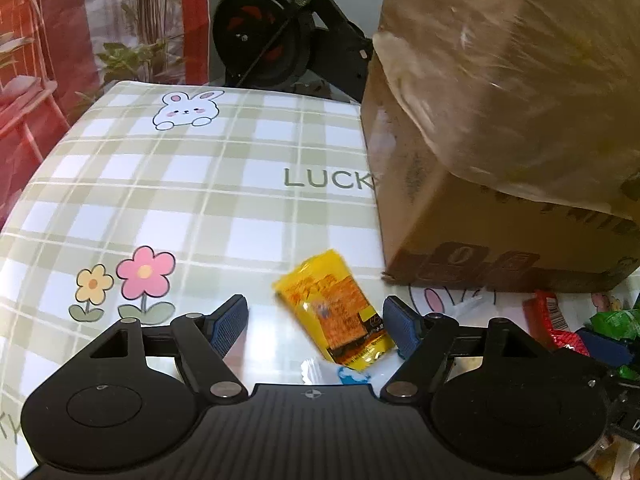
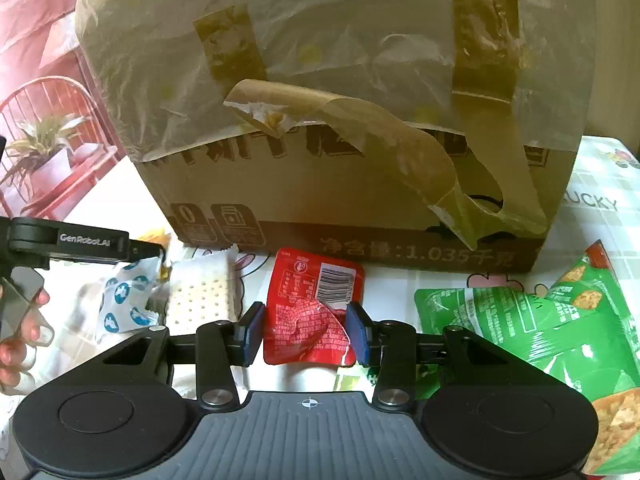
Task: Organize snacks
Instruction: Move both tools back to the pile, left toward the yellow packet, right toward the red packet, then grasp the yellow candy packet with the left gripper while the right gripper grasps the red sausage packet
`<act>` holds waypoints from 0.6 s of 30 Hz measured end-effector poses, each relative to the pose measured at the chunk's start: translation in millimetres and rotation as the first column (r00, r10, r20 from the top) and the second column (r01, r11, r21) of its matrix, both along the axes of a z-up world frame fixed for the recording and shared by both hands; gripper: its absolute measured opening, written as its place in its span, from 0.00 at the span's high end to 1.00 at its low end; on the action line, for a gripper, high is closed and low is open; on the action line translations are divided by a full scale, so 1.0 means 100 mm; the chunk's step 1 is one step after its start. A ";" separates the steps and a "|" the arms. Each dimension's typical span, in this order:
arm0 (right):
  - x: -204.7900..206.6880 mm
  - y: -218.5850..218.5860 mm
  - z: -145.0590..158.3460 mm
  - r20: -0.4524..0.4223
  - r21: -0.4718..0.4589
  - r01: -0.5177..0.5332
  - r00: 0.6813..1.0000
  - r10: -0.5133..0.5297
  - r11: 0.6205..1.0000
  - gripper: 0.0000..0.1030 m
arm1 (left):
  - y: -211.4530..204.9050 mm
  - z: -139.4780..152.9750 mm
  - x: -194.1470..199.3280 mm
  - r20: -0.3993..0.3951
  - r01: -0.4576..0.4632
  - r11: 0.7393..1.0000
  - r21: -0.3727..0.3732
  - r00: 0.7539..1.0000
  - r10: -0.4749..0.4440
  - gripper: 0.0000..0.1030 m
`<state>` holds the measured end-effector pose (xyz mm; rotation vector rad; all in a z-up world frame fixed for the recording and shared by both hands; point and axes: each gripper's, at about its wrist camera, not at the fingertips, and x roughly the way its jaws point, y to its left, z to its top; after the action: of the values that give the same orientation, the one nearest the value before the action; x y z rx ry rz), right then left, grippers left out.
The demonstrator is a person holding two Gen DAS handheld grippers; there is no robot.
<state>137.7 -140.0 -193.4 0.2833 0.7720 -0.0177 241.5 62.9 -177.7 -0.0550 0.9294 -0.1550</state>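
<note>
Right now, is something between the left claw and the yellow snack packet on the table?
Nothing visible. The yellow snack packet lies on the checked tablecloth, already between the open fingers of the left claw, nearer the right finger. The cardboard box stands behind it, apart.

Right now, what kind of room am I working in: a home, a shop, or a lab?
Most likely a home. The table wears a checked cloth printed with a rabbit and flowers, a taped cardboard box sits on it among loose snack packets, and a red chair with a potted plant stands behind.
</note>
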 end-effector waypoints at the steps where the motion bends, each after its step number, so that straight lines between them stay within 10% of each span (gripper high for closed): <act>1: -0.01 0.00 0.00 0.001 0.003 0.001 1.000 -0.001 1.000 0.61 | 0.01 0.00 0.01 0.001 -0.001 1.000 0.003 1.000 0.001 0.25; 18: 0.00 0.02 -0.04 0.010 0.016 -0.003 1.000 0.003 1.000 0.61 | 0.01 0.01 0.03 -0.033 -0.122 0.991 -0.045 0.992 0.121 0.28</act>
<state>137.7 -137.7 -197.1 0.2973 0.7633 -0.0074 244.1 63.6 -176.2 -0.1573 0.9495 -0.0628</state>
